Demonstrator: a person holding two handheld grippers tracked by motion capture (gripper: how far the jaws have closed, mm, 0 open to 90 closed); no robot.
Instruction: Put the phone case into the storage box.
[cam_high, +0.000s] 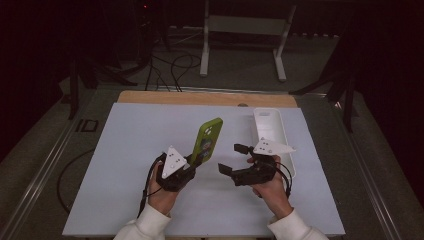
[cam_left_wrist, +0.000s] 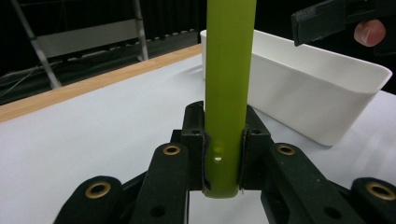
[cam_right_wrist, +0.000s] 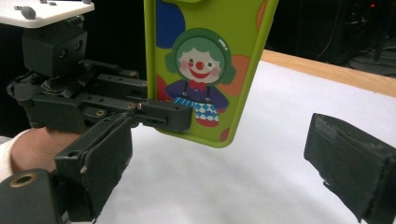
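Observation:
A lime-green phone case (cam_high: 206, 140) with a clown picture (cam_right_wrist: 201, 74) stands upright above the white mat, clamped by its lower end. My left gripper (cam_high: 191, 161) is shut on the case's bottom edge (cam_left_wrist: 223, 154), one pad on each face. My right gripper (cam_high: 231, 158) sits just right of the case with its jaws wide apart and nothing between them; its pads (cam_right_wrist: 107, 163) frame the case from the side without touching it. A white oblong tray (cam_high: 272, 135) lies behind the right hand.
The white mat (cam_high: 125, 165) covers a wooden table whose bare strip (cam_high: 200, 97) shows at the far edge. The tray's wall (cam_left_wrist: 317, 93) stands close behind the case. A metal stand (cam_high: 245, 40) and cables are on the floor beyond.

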